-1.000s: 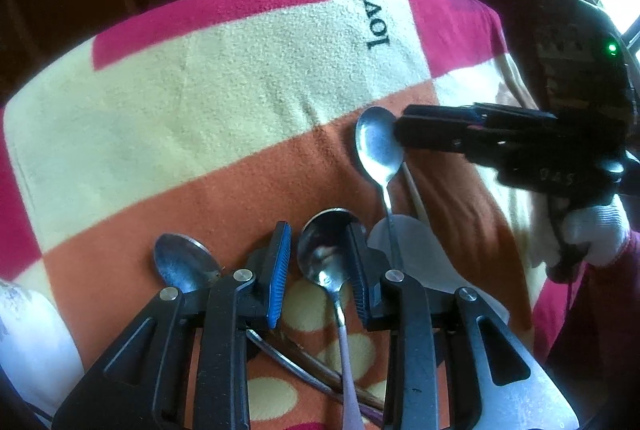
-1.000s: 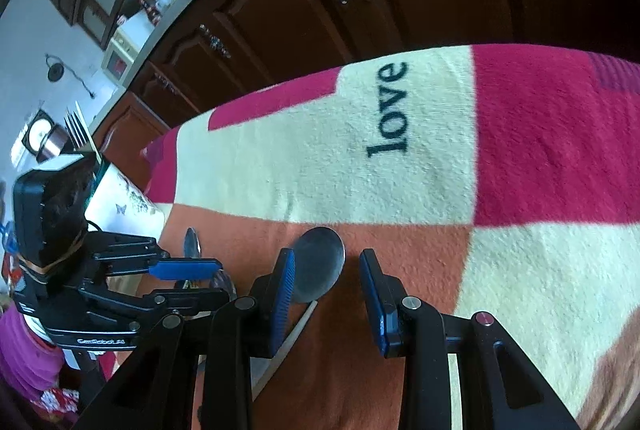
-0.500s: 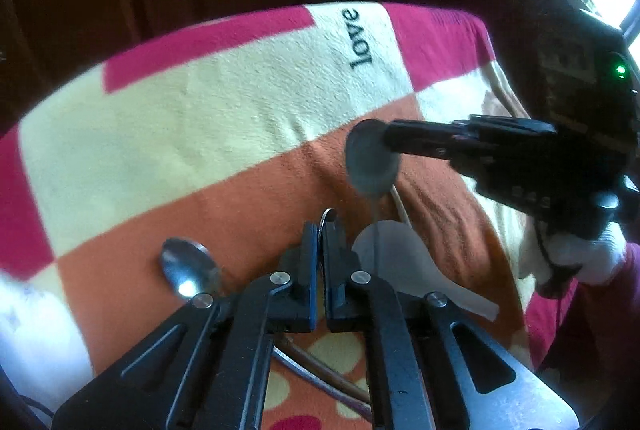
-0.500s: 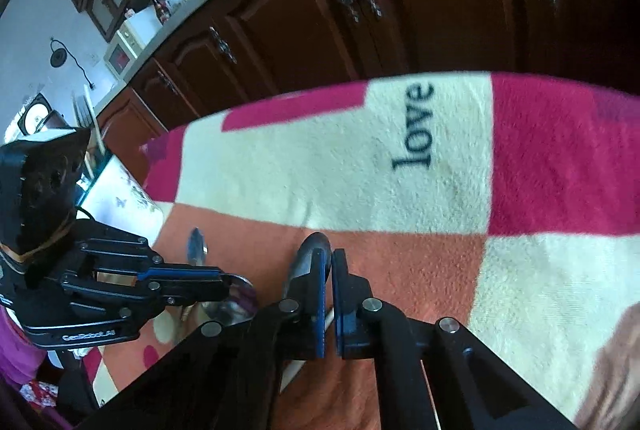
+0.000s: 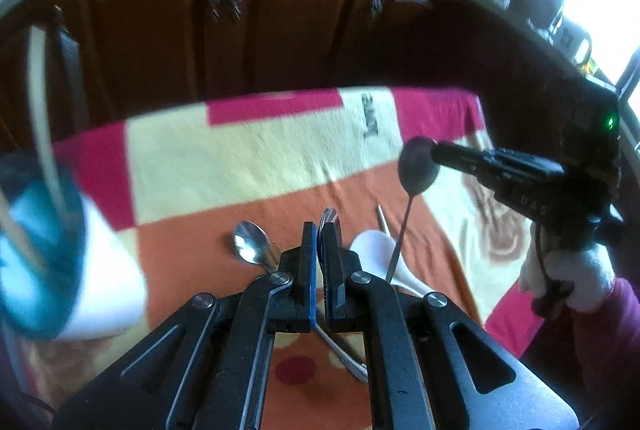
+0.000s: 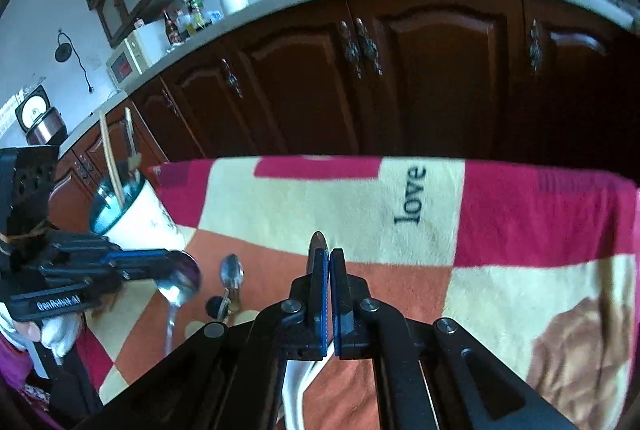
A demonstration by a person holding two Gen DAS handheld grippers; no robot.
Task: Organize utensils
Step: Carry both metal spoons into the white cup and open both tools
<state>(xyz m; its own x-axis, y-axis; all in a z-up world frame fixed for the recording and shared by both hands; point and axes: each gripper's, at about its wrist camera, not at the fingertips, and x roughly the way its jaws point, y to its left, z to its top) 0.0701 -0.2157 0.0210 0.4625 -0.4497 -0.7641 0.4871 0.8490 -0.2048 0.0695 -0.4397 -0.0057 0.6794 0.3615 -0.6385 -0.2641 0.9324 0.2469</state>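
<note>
At lower centre, left gripper (image 5: 319,254) and right gripper (image 6: 328,262) each pinch a spoon; another spoon (image 5: 250,248) and the white ladle (image 5: 376,250) remain unsorted.

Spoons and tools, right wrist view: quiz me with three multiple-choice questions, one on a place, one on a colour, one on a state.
1. Where does the loose metal spoon lie?
A. On an orange patch of the blanket
B. Inside a cup
C. On the counter

2. What colour is the patch carrying the word "love"?
A. Pink
B. Cream
C. Orange

3. How is the right tool?
A. Wide open
B. Shut on a spoon
C. Shut on nothing

Answers:
1. A, orange cloth surrounds it.
2. B, the dark letters sit on cream.
3. B, its pads pinch the spoon's bowl, handle hanging below.
</note>
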